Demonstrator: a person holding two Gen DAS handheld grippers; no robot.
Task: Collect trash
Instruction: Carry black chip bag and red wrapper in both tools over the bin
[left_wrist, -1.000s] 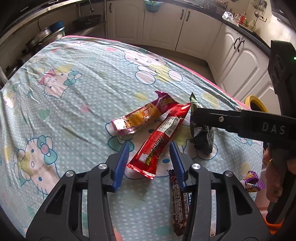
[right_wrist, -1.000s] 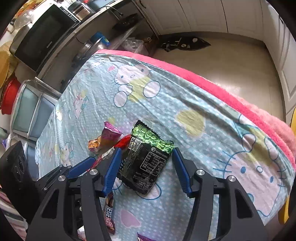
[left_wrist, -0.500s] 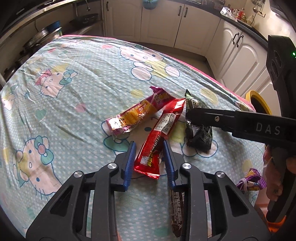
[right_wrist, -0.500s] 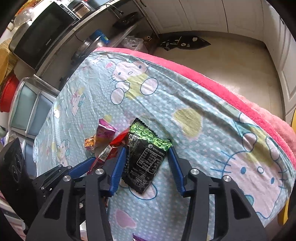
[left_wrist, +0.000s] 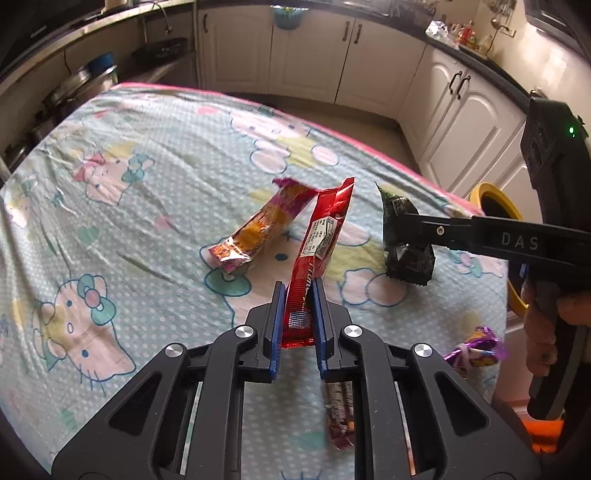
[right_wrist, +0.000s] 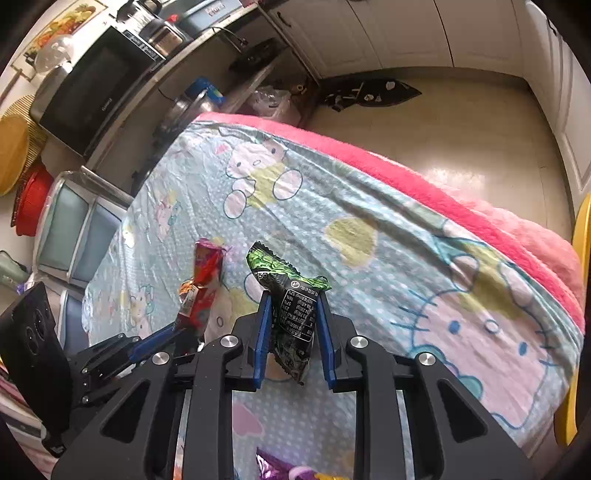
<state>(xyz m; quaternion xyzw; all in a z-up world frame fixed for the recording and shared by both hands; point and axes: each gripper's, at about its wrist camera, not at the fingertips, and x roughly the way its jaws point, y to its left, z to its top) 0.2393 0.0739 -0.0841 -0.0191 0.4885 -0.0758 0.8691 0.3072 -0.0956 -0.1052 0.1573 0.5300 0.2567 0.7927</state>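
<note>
My left gripper (left_wrist: 298, 291) is shut on the near end of a long red wrapper (left_wrist: 321, 236), lifted off the patterned tablecloth (left_wrist: 147, 184). My right gripper (right_wrist: 291, 299) is shut on a black and green wrapper (right_wrist: 295, 314), also lifted; it shows in the left wrist view (left_wrist: 404, 240). A pink and yellow wrapper (left_wrist: 264, 225) lies on the cloth left of the red one. A dark brown wrapper (left_wrist: 338, 413) lies under my left gripper. A purple wrapper (left_wrist: 476, 349) lies near the right edge.
A yellow-rimmed bin (left_wrist: 495, 201) stands on the floor past the table's right edge. White kitchen cabinets (left_wrist: 369, 62) run along the back. A microwave (right_wrist: 96, 88) and pots stand on a counter beyond the far end of the table.
Both grippers have closed: the left on the red wrapper, the right on the black and green one. Both wrappers have risen off the cloth.
</note>
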